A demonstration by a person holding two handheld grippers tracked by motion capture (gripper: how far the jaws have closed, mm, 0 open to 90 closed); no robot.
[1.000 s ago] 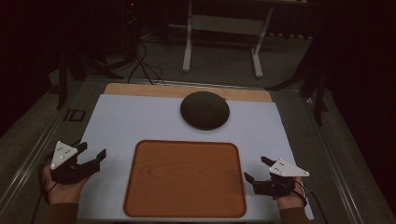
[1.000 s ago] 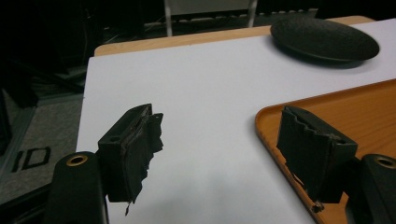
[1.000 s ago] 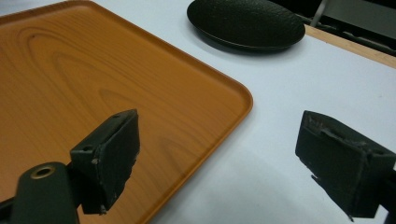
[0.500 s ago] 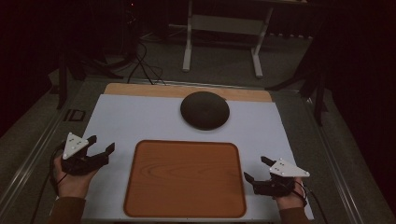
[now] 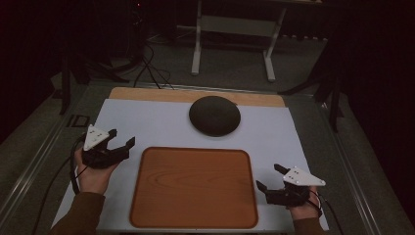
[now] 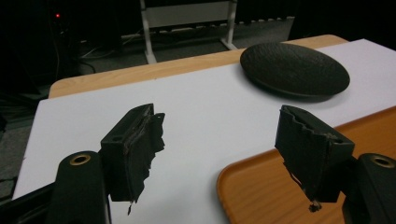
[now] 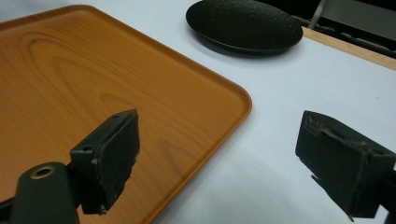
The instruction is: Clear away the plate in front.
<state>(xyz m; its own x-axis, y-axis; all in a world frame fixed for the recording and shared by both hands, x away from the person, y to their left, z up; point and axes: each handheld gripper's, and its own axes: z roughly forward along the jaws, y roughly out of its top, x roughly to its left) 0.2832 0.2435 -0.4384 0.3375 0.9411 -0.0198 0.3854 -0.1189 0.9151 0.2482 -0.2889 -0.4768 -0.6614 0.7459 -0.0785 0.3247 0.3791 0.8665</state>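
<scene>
A wooden-look orange tray (image 5: 194, 188) lies flat at the front middle of the white table top (image 5: 147, 122). A dark round upturned plate or bowl (image 5: 215, 115) rests behind the tray, also seen as the dark plate (image 6: 294, 69) and the dark plate (image 7: 243, 24). My left gripper (image 5: 121, 138) is held above the table just left of the tray, open, nothing between its jaws. My right gripper (image 5: 270, 176) hovers at the tray's front right corner, open and empty. In the gripper views the left gripper (image 6: 224, 154) and right gripper (image 7: 224, 154) stand wide apart over the tray edge (image 7: 233, 93).
A strip of bare wood (image 5: 195, 96) runs along the table's far edge. Beyond it stand a white metal frame (image 5: 235, 29) and cables on the floor (image 5: 147, 68). A metal rail (image 5: 44, 147) borders the table's left side.
My left gripper has moved forward and slightly right, rising toward the tray's left edge. The right gripper has stayed put.
</scene>
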